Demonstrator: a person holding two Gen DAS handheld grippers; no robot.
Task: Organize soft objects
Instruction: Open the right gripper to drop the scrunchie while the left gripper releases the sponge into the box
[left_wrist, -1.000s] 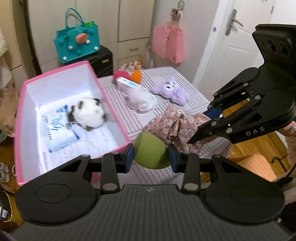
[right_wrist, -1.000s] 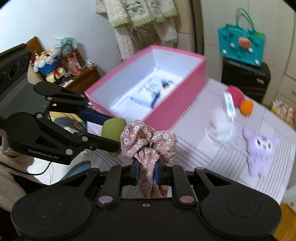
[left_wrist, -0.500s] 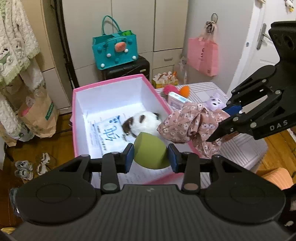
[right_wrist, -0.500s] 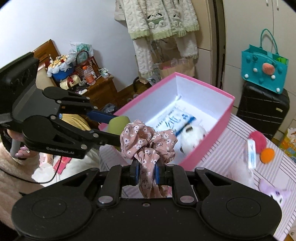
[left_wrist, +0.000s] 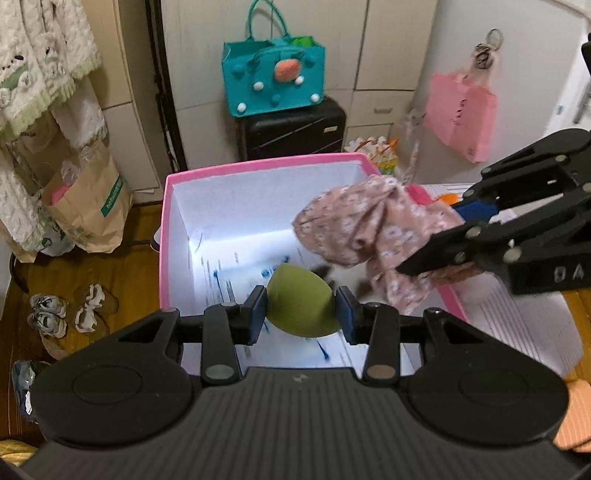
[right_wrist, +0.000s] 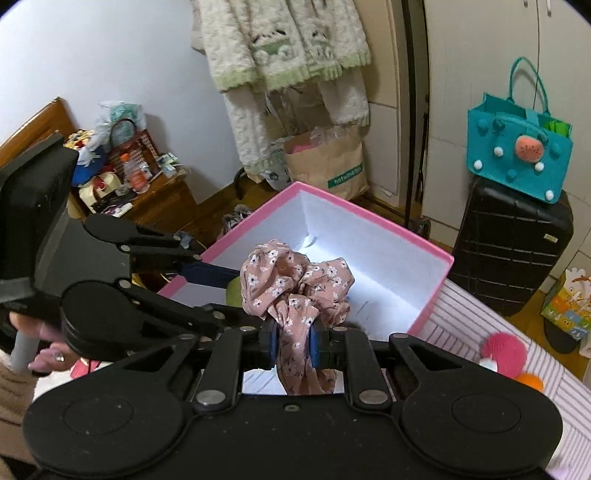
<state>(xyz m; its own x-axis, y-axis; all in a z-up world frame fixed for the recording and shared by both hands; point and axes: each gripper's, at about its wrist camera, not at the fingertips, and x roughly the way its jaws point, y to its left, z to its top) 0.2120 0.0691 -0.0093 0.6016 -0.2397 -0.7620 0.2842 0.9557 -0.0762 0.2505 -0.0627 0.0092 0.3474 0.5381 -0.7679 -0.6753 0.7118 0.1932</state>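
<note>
Sponge (left_wrist: 301, 306) and scrunchie (left_wrist: 373, 232), now over pink box (left_wrist: 258, 166)

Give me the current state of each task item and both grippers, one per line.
left gripper: shut on the green sponge, above the pink box
right gripper: shut on the floral scrunchie, above the box
pink box: open-topped
teal bag: upright on the black suitcase

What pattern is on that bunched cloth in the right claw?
Dusty pink with small white flowers. The floral cloth shows best in the right wrist view, pinched in the right claw.
</note>
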